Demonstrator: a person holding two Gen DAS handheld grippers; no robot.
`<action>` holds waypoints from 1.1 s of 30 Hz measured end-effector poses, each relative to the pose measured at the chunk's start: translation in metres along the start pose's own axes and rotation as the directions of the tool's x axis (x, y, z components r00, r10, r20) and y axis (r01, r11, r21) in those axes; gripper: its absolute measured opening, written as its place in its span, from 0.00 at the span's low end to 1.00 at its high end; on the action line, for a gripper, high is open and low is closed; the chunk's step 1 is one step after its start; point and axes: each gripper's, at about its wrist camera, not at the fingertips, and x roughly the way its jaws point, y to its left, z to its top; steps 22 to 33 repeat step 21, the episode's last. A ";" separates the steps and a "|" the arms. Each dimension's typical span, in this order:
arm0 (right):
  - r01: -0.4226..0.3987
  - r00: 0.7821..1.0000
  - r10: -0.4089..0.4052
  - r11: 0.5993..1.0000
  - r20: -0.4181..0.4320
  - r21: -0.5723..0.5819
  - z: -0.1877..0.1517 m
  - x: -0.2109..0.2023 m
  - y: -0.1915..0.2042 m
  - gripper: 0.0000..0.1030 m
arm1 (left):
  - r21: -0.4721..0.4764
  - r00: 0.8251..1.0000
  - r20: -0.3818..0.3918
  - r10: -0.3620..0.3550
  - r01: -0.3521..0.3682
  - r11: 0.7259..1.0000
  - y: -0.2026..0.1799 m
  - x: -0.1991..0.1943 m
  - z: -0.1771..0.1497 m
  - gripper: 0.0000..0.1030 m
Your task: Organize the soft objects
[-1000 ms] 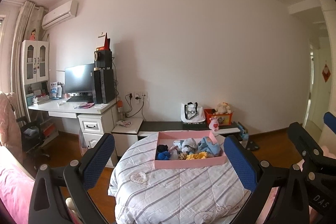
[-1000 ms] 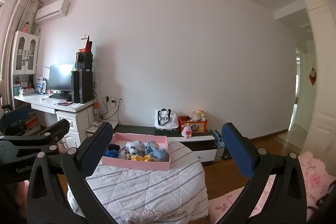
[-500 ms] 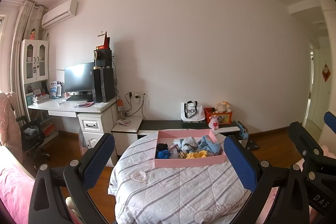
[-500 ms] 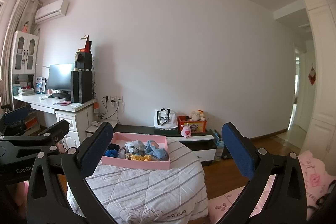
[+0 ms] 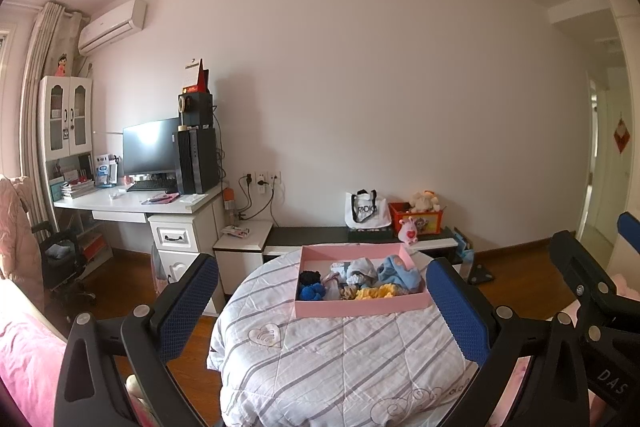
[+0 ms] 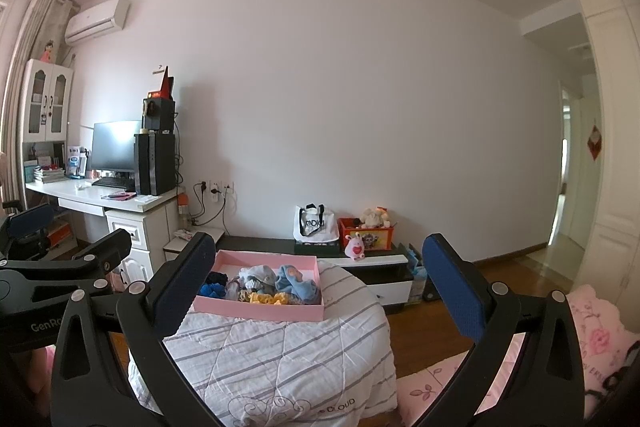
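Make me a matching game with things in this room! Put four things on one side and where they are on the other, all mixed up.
Things:
1. pink tray
2. white tote bag
3. air conditioner
4. monitor

Places:
A. high on the wall
B. on the white desk
C. on the striped quilt
D. on the low dark shelf, beside the red toy box

Pairs: 1-C, 2-D, 3-A, 4-B

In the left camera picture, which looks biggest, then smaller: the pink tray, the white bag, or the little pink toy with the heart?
1. Pink tray: biggest, though it is also nearest the camera.
2. White bag.
3. Pink toy: smallest. It stands near the bag, so that comparison is fair.
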 end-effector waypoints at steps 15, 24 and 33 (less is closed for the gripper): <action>-0.001 1.000 0.001 1.000 -0.003 0.000 -0.001 0.001 0.000 1.00 | 0.002 1.000 -0.003 0.001 -0.001 1.000 0.002 0.001 -0.002 1.00; 0.000 1.000 0.000 1.000 -0.002 0.001 -0.002 0.001 0.000 1.00 | 0.003 1.000 -0.001 0.003 -0.003 1.000 0.002 -0.001 -0.003 1.00; 0.000 1.000 0.000 1.000 -0.002 0.001 -0.002 0.001 0.000 1.00 | 0.003 1.000 -0.001 0.003 -0.003 1.000 0.002 -0.001 -0.003 1.00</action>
